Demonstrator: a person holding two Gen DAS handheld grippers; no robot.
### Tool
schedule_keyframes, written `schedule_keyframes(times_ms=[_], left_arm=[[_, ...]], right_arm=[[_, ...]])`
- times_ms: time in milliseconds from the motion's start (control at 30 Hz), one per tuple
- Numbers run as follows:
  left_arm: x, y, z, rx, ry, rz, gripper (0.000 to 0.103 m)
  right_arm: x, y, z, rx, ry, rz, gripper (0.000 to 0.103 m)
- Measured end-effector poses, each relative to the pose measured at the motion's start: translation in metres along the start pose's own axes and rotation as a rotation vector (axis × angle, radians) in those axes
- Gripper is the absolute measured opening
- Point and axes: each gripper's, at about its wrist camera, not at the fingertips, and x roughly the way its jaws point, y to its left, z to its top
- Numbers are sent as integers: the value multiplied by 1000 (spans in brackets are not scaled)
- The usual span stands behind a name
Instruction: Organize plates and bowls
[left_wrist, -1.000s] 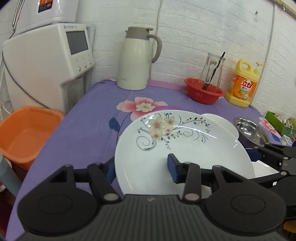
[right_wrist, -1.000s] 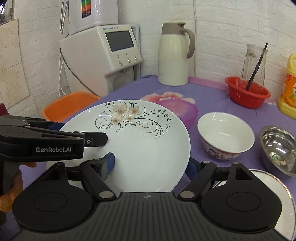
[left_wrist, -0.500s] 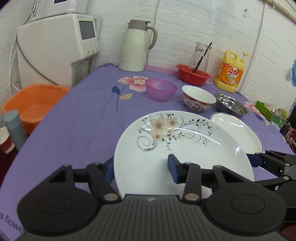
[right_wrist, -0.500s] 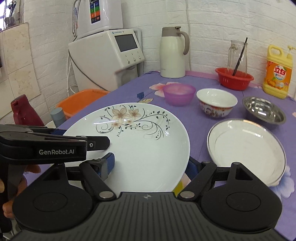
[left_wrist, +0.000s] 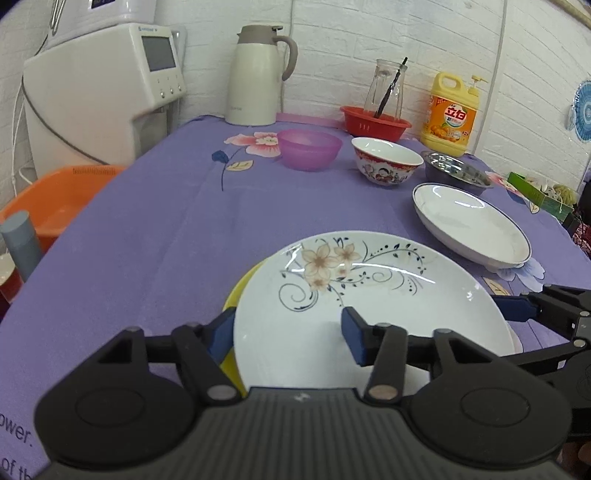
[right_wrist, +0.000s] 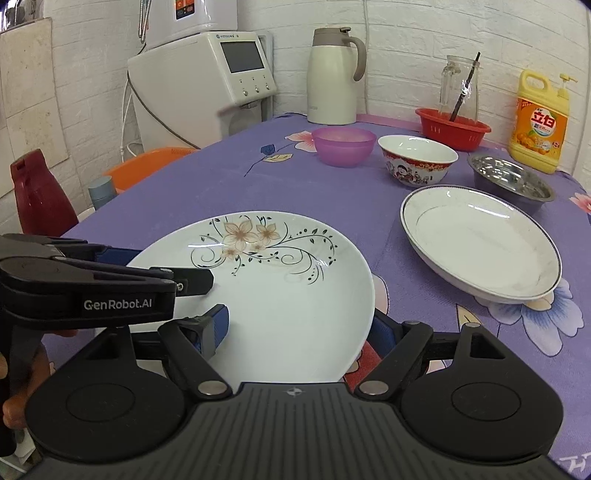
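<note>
A white floral plate (left_wrist: 369, 295) lies tilted on a yellow plate (left_wrist: 236, 295) near the table's front edge. My left gripper (left_wrist: 286, 332) straddles the floral plate's left rim. Its jaws are opening, and the pads no longer press on the plate. My right gripper (right_wrist: 297, 326) is shut on the near right rim of the floral plate (right_wrist: 280, 295). A dark-rimmed white plate (right_wrist: 480, 243) lies to the right. Behind it stand a purple bowl (right_wrist: 343, 146), a red-patterned bowl (right_wrist: 417, 160) and a steel bowl (right_wrist: 511, 181).
Along the back wall stand a cream kettle (left_wrist: 258, 74), a red basket (left_wrist: 375, 123) holding a glass jar, and a yellow detergent bottle (left_wrist: 452, 114). A water dispenser (left_wrist: 103, 92) and an orange basin (left_wrist: 55, 199) sit off the table's left side.
Both grippers drew the floral plate back toward the front edge and lowered it onto the yellow plate. The left jaws have widened; the right grip is unchanged.
</note>
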Motion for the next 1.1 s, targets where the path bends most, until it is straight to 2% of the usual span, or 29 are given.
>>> schedule_keyframes(times_ms=[100, 200, 333, 567, 733, 967, 1100], left_arm=[[-14, 2, 10, -14, -70, 9, 72], [-26, 1, 26, -25, -124, 4, 74], [-32, -9, 37, -24, -154, -29, 76], [-11, -45, 37, 8, -73, -111, 76], [15, -71, 54, 29, -31, -118, 76], [60, -107, 86, 72, 20, -128, 76], [84, -118, 99, 113, 49, -121, 76]], right_arm=[[-13, -5, 0, 29, -68, -15, 103], [-34, -16, 8, 65, -174, -39, 103], [-49, -43, 16, 119, -238, -84, 103], [-48, -97, 6, 215, -221, -166, 103], [-33, -134, 11, 209, -198, -213, 103], [22, -185, 35, 198, -117, -249, 103], [30, -198, 26, 236, -107, -231, 103]])
